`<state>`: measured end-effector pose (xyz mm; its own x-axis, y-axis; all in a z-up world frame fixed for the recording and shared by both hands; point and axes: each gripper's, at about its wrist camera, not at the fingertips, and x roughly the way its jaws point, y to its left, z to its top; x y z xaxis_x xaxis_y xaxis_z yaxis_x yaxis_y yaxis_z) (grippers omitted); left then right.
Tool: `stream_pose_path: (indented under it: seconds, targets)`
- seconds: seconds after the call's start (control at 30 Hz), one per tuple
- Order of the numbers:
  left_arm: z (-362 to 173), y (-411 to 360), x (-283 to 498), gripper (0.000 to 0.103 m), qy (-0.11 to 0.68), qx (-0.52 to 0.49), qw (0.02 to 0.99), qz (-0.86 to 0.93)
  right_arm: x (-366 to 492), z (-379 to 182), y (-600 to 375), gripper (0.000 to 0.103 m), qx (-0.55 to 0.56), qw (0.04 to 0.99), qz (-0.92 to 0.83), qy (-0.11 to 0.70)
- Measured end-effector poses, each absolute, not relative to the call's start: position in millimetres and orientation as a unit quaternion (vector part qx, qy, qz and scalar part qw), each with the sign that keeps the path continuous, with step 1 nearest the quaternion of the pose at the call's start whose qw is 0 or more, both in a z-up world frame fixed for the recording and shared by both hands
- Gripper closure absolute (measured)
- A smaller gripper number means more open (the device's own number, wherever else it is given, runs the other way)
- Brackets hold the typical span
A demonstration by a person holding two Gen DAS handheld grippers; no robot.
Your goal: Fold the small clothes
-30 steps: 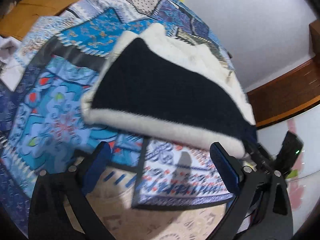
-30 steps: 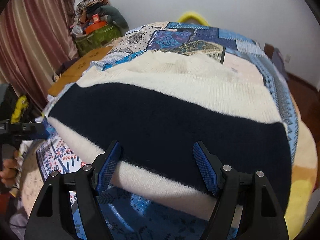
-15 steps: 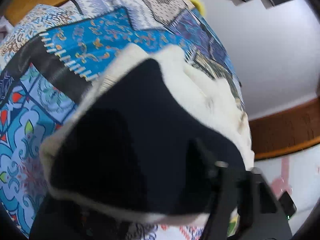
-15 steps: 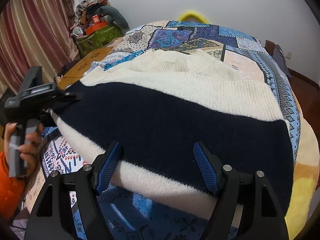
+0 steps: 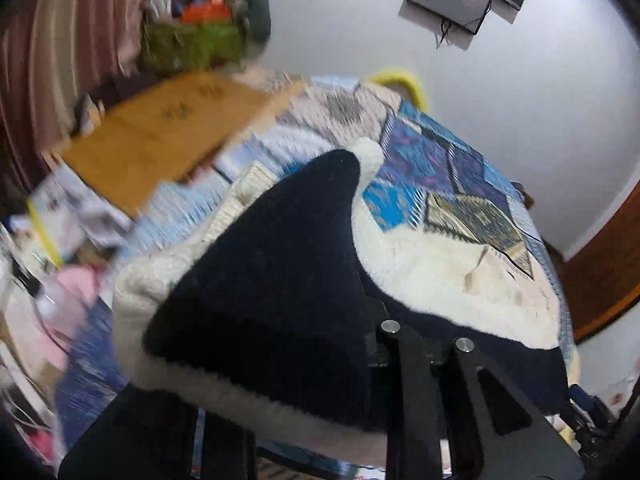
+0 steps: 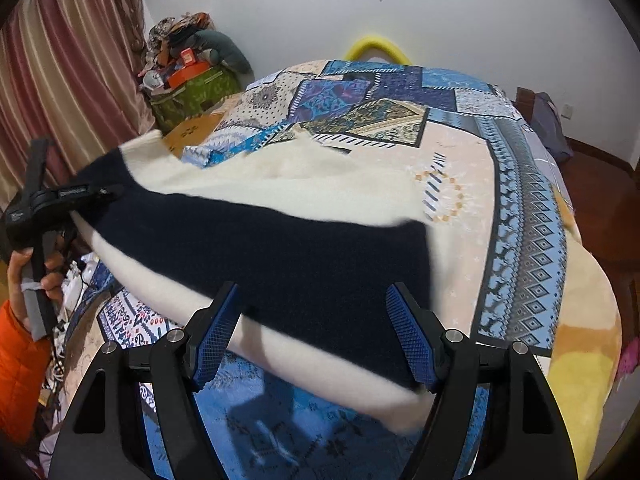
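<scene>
Sweater [image 6: 280, 240] edge hangs pinched in left hand-held gripper [image 6: 86, 194]; right hand-held gripper [image 6: 312, 332] gapes beneath its hem.

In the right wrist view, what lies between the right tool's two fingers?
The sweater: its dark band and cream hem lie between the open right tool's fingers, over the patterned bedspread. No grip yet.

**Left gripper clamped, right gripper spread**

Your left gripper [image 6: 100, 194] is closed on the near-left corner of the sweater [image 6: 280, 248], lifting it above the bed's left edge; your left hand [image 6: 30, 270], in an orange sleeve, grips its handle upright. Your right gripper [image 6: 316, 336] hovers at the bed's near edge, its blue-padded fingers [image 6: 412, 344] wide apart, straddling the sweater's hem without pinching it.
</scene>
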<state>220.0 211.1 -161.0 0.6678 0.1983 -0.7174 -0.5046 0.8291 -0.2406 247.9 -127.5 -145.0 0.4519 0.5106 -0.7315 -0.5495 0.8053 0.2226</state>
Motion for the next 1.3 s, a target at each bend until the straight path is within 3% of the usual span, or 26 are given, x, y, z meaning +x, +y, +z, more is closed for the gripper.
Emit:
stream_pose_path:
  seconds: [0.23,0.6,1.07,1.2,1.3]
  targets:
    - [-126,178,230,0.080,0.332,-0.151,0.913,0.185,257,-172,-124,0.038,-0.024,0.839,0.308,0.448]
    - [-73,71,278,0.080,0.306,-0.100,0.944,0.076,260,-179,-132,0.038,-0.003,0.833,0.316,0.454]
    - [-128,-28,304,0.079,0.407,-0.059,0.911,-0.036,260,-176,-146,0.038,0.022,0.828,0.322,0.458]
    - [-132,-45,298,0.066,0.437,-0.017,0.896,-0.082,260,-174,-154,0.038,0.032,0.829,0.319,0.457]
    - [-119,-50,283,0.045,0.422,0.002,0.899,-0.113,259,-170,-158,0.038,0.031,0.834,0.317,0.451]
